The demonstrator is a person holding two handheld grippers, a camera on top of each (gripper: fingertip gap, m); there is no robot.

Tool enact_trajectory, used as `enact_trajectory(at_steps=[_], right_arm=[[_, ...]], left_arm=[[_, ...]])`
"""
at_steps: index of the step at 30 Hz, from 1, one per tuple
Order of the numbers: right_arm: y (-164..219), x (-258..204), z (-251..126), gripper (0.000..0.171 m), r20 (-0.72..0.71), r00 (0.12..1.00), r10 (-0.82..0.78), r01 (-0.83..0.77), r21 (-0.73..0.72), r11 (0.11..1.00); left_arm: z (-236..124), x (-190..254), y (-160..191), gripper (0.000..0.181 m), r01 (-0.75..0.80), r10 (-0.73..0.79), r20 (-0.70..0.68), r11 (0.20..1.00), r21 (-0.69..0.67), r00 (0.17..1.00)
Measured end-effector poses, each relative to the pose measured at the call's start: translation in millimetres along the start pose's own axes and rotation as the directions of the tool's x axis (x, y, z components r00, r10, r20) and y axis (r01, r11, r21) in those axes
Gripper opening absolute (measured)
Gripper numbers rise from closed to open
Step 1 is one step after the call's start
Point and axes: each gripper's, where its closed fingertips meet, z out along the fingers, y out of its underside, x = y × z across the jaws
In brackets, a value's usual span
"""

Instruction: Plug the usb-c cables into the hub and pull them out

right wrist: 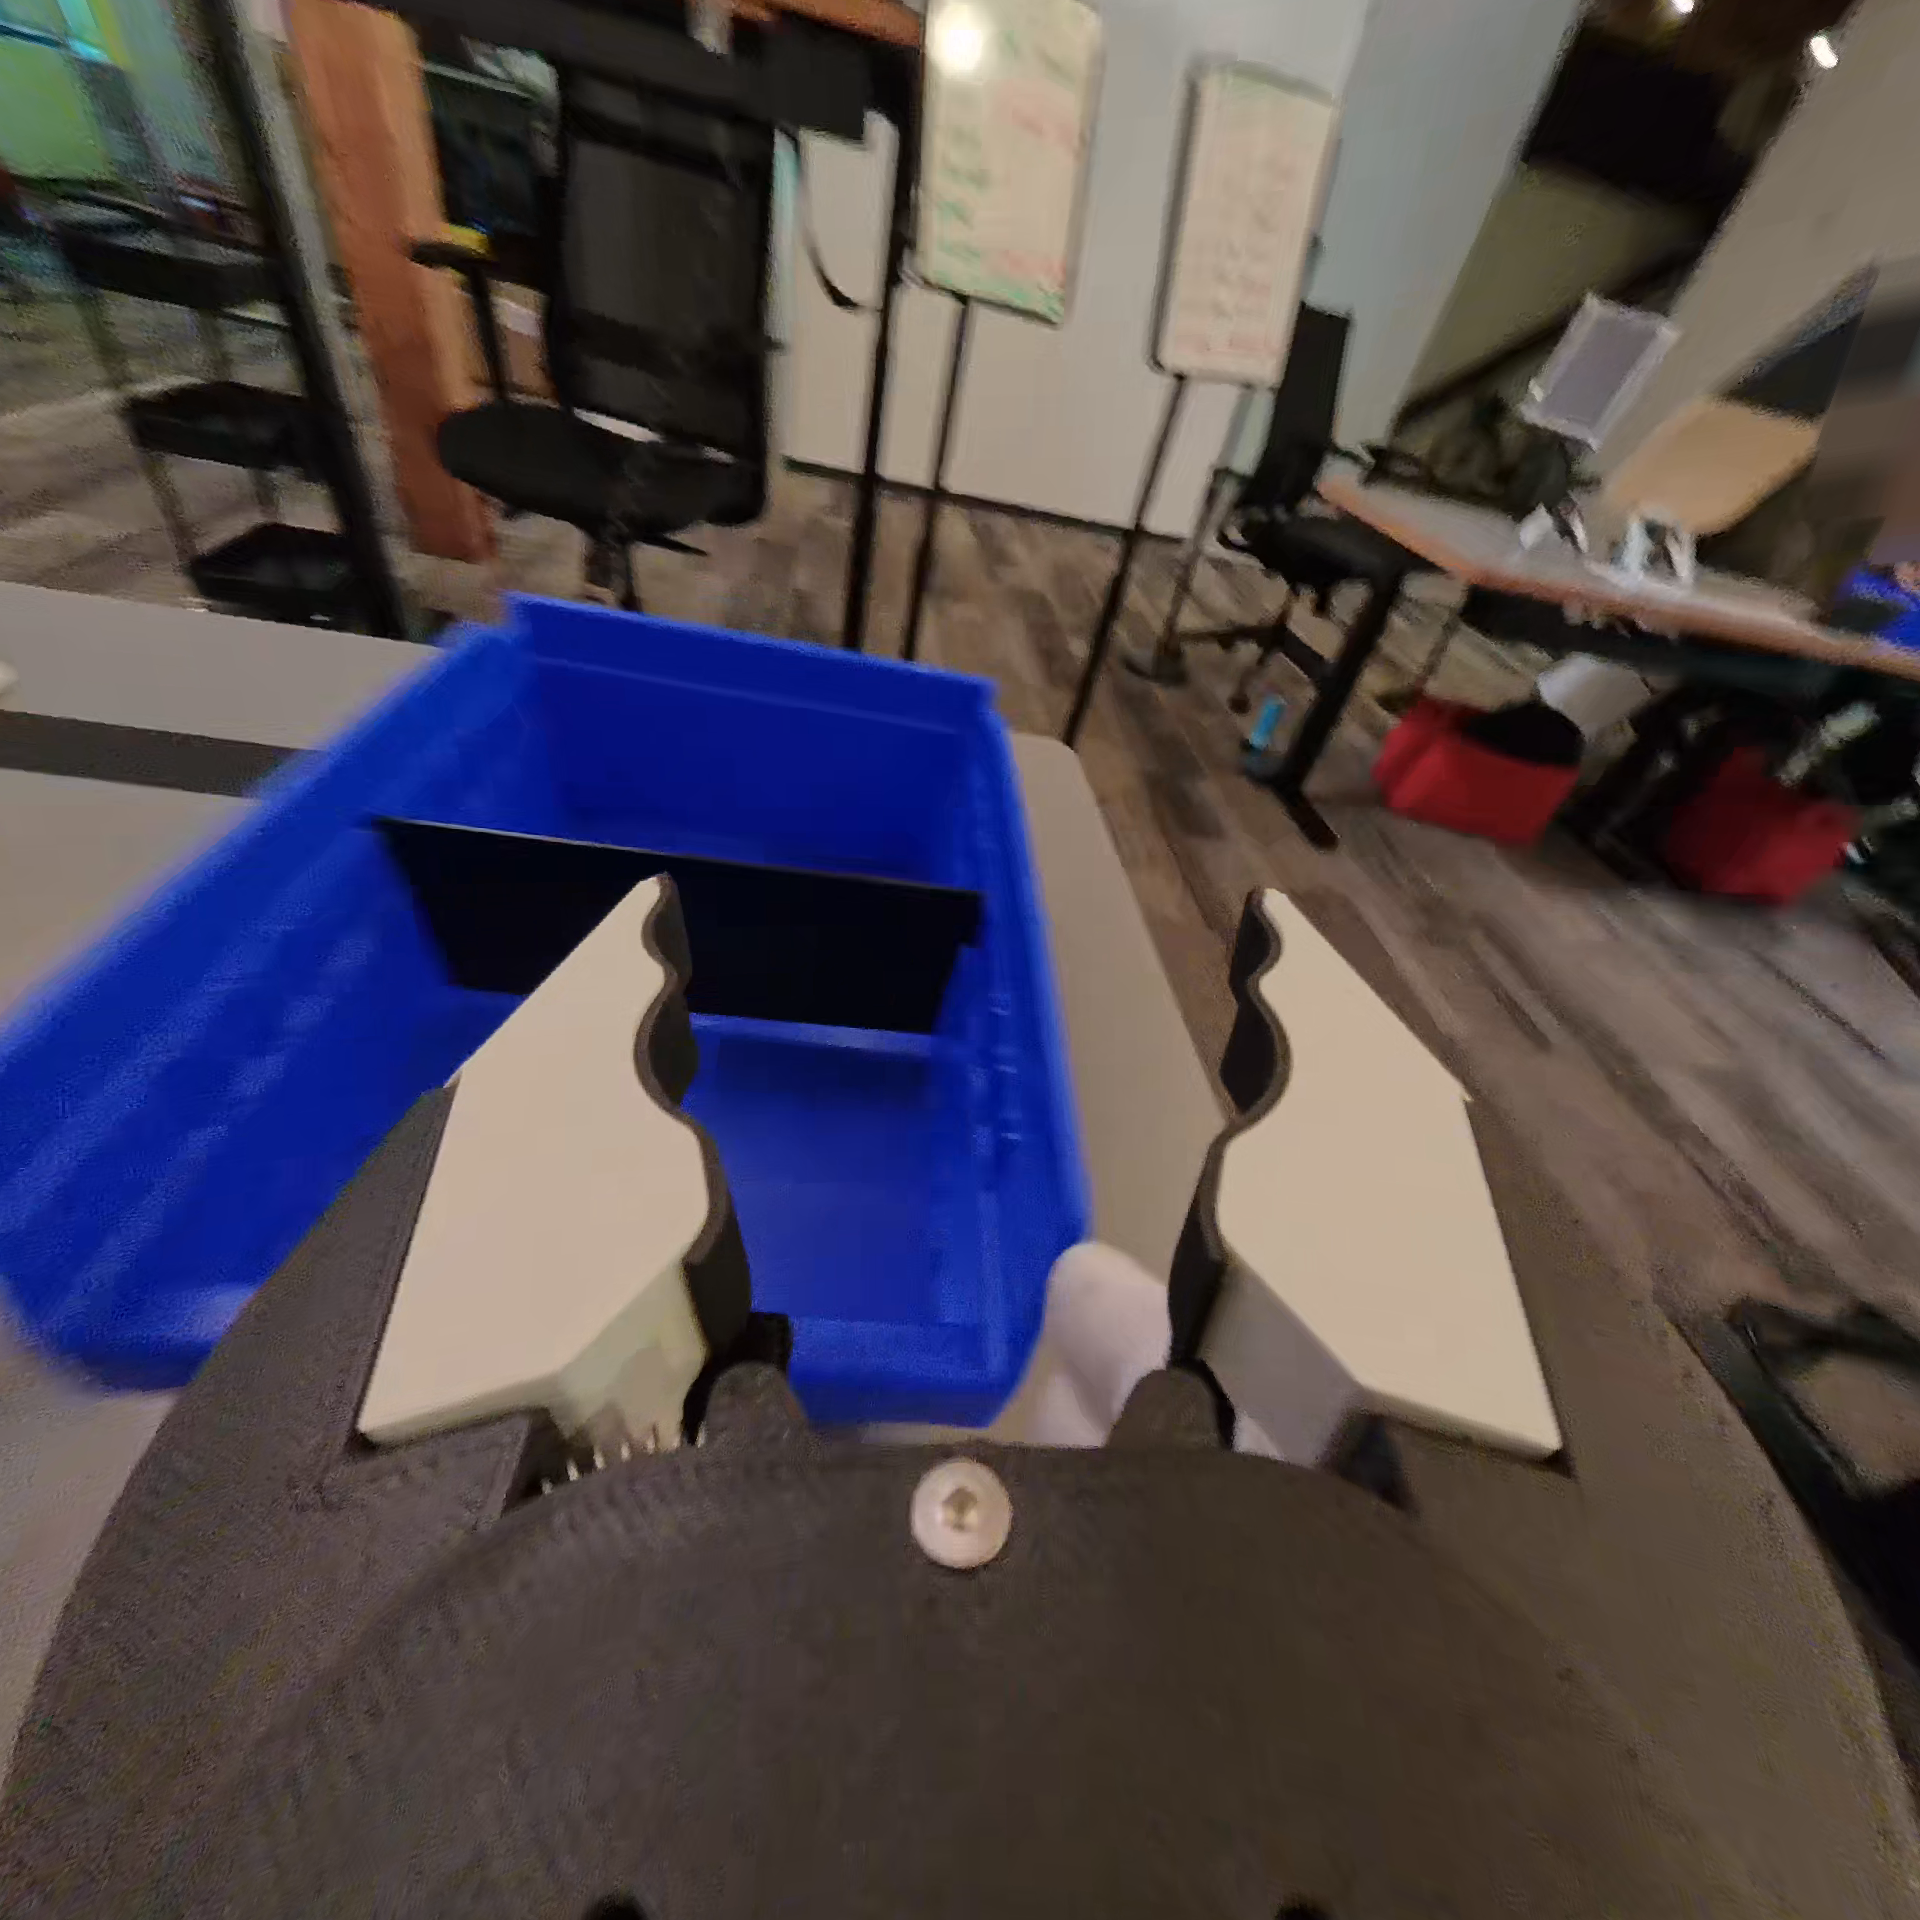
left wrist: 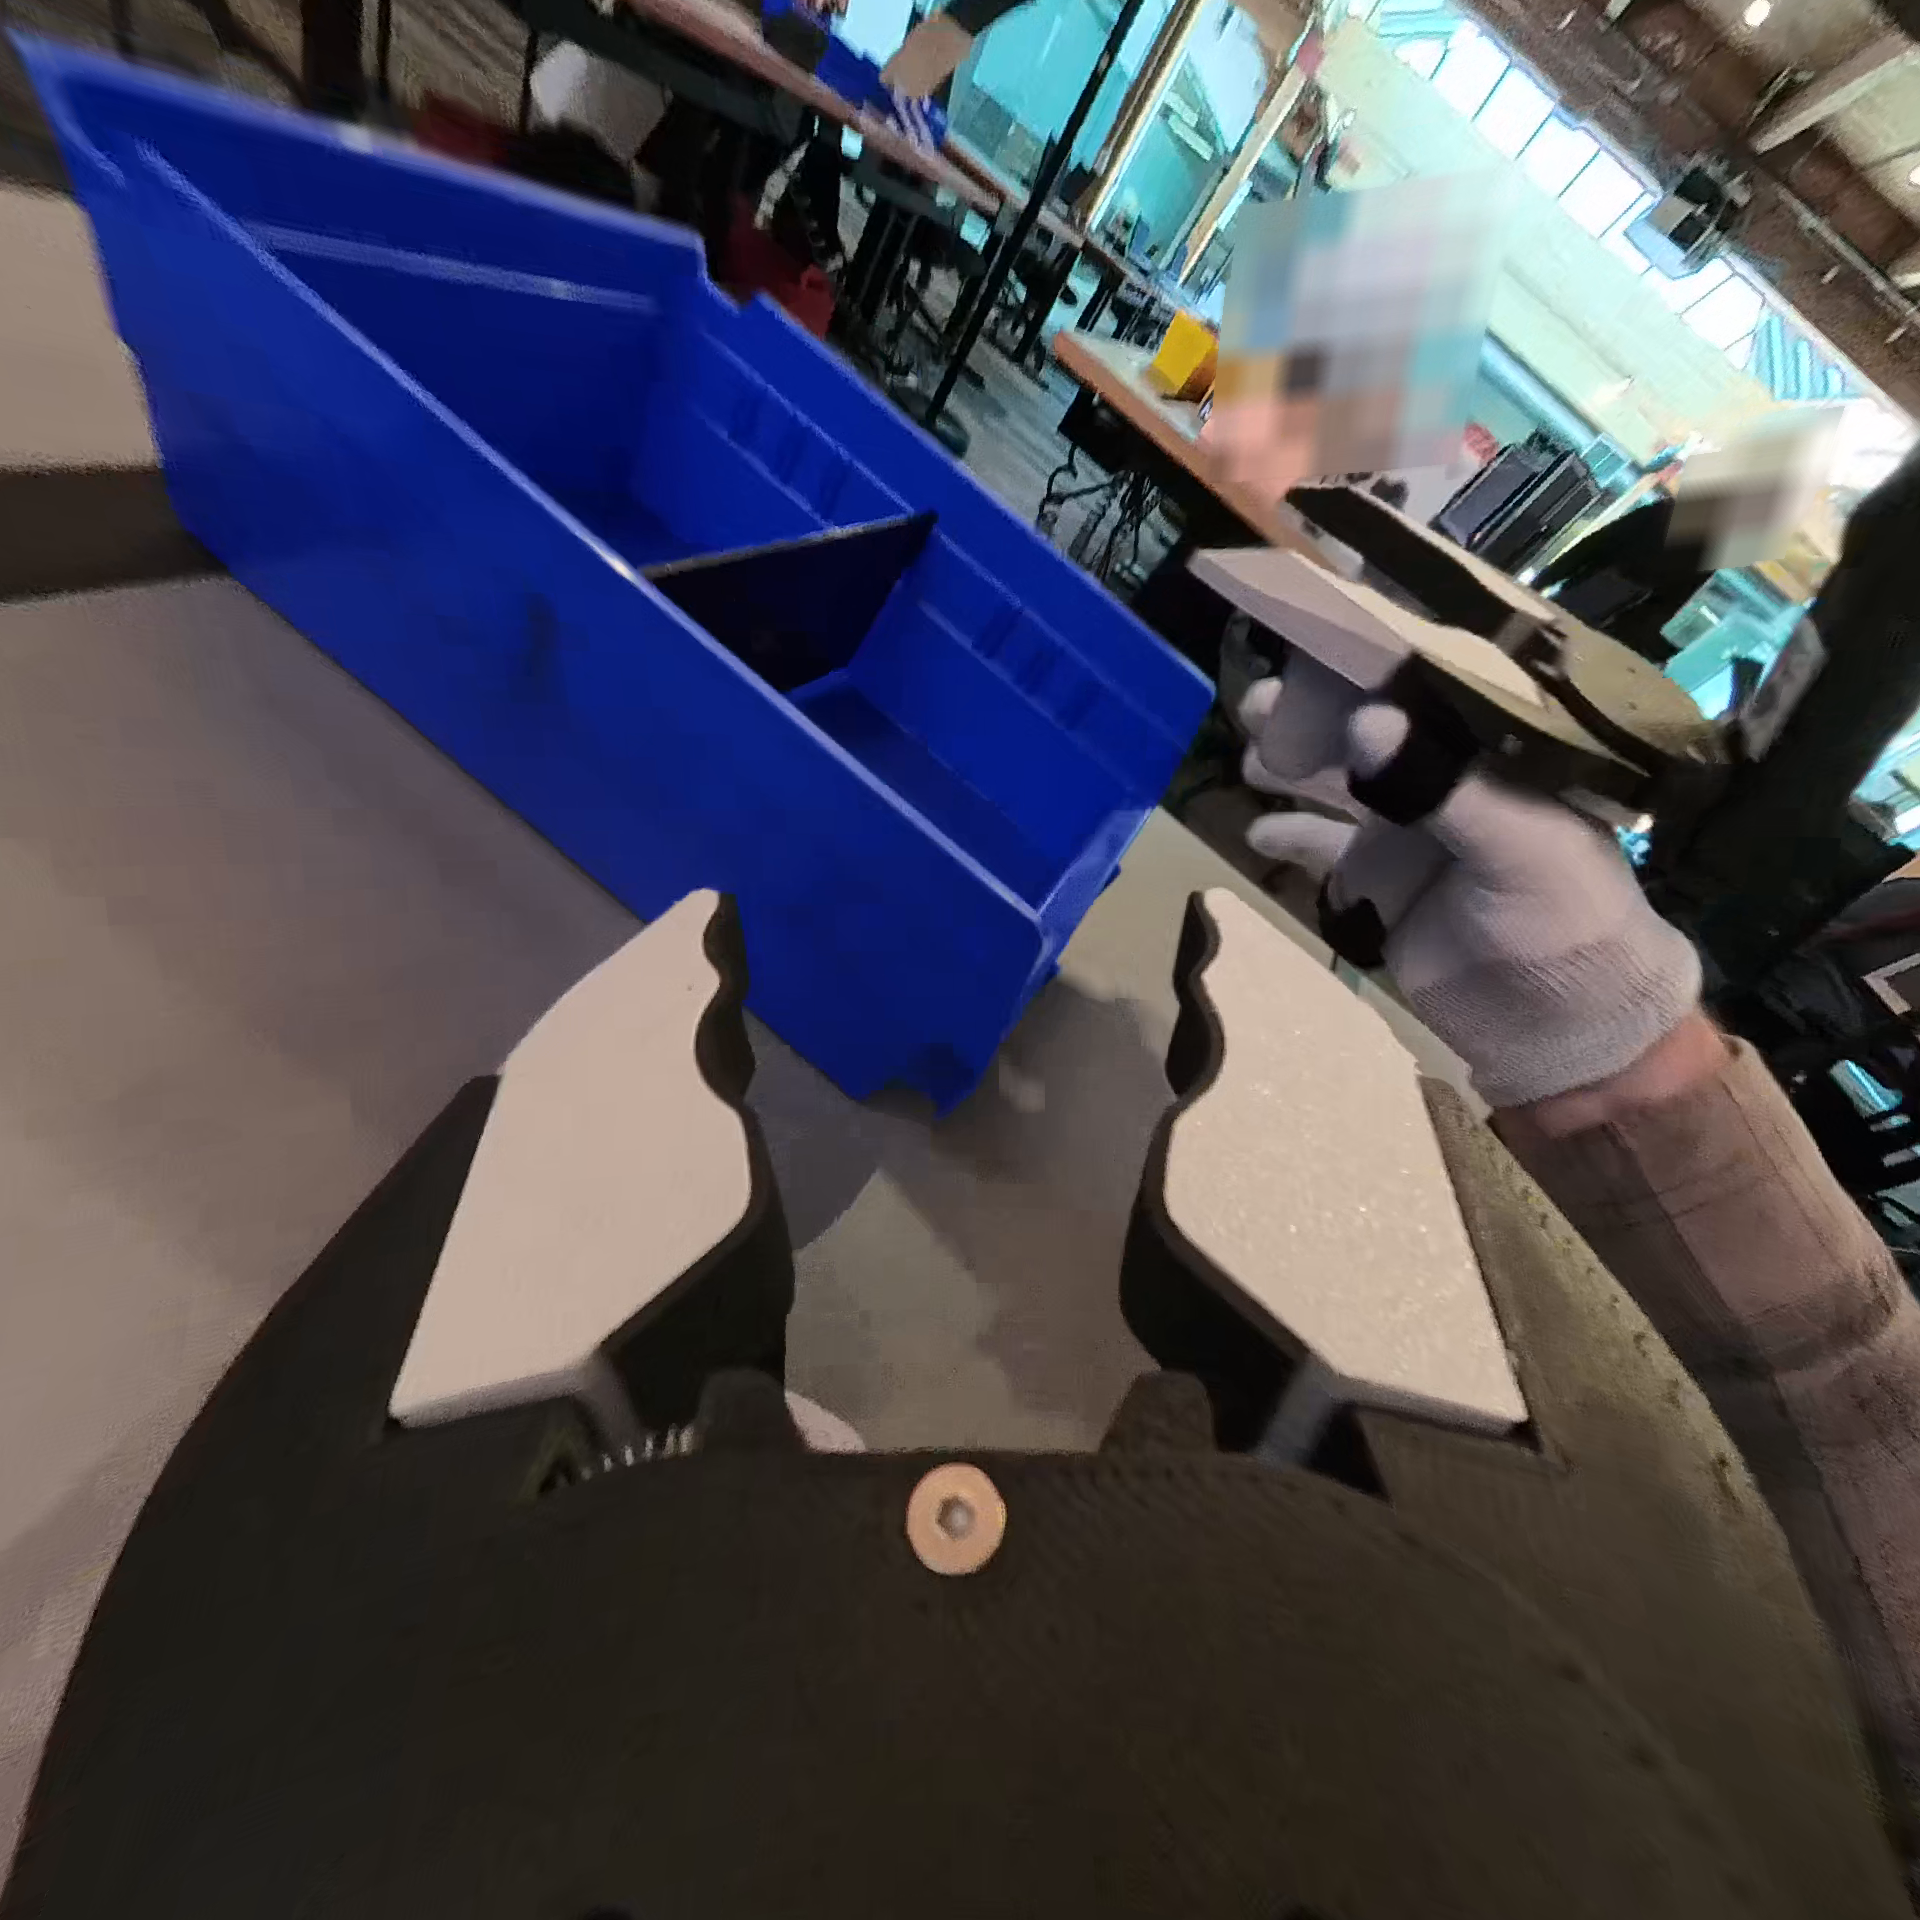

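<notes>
No usb-c cable and no hub show in either view. My left gripper (left wrist: 961,914) is open and empty, held above the grey table (left wrist: 208,935) just short of the near corner of a blue bin (left wrist: 582,644). My right gripper (right wrist: 961,904) is open and empty, held above the near end of the same blue bin (right wrist: 883,1195). The right gripper also shows in the left wrist view (left wrist: 1455,634), held by a white-gloved hand (left wrist: 1496,935) beyond the bin's right end. Both views are blurred by motion.
The bin has a black divider (right wrist: 707,935) across its middle, and the compartments I see hold nothing. The table edge runs just right of the bin (right wrist: 1132,1039). Beyond are office chairs (right wrist: 623,416), whiteboards on stands (right wrist: 1003,156), other desks (right wrist: 1558,582) and red bags (right wrist: 1475,779).
</notes>
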Motion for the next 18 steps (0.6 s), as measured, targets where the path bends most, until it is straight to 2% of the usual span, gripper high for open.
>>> enact_trajectory(at_steps=[2, 4, 6, 9, 11, 13, 14, 16, 18], right_arm=[[-20, -58, -22, 0.113, 0.134, 0.991, -0.018, 0.019, -0.011, 1.0], [-27, -136, -41, 0.126, 0.313, 0.95, -0.015, 0.04, -0.073, 0.996], [-20, -218, -58, 0.138, 0.484, 0.874, -0.032, 0.115, -0.141, 0.983], [14, -319, -63, 0.159, 0.644, 0.763, -0.052, 0.251, -0.222, 0.942], [34, -366, -53, 0.159, 0.7, 0.713, 0.029, 0.238, -0.28, 0.93], [53, -408, -50, 0.159, 0.756, 0.649, 0.081, 0.262, -0.322, 0.91], [62, -424, -51, 0.159, 0.783, 0.617, 0.077, 0.297, -0.323, 0.899], [77, -446, -52, 0.159, 0.81, 0.584, 0.057, 0.365, -0.325, 0.873], [75, -452, -50, 0.155, 0.814, 0.58, -0.026, 0.414, -0.267, 0.87]], left_arm=[[-33, 2, -11, 0.079, -0.032, 0.033, -0.006, 0.998, 0.048, 0.999], [-69, 4, -16, 0.077, -0.086, 0.086, 0.005, 0.993, 0.082, 0.996], [-106, 7, -15, 0.076, -0.137, 0.137, 0.007, 0.986, 0.095, 0.991], [-152, 11, -9, 0.078, -0.215, 0.215, 0.012, 0.972, 0.09, 0.976], [-175, 7, 1, 0.078, -0.256, 0.255, 0.015, 0.965, 0.066, 0.967], [-186, -11, 27, 0.079, -0.308, 0.31, 0.028, 0.95, -0.058, 0.95], [-189, -20, 42, 0.072, -0.321, 0.324, 0.01, 0.94, -0.116, 0.946], [-197, -30, 53, 0.06, -0.26, 0.257, -0.038, 0.956, -0.134, 0.966], [-205, -34, 59, 0.06, -0.193, 0.177, -0.115, 0.971, -0.141, 0.977]])
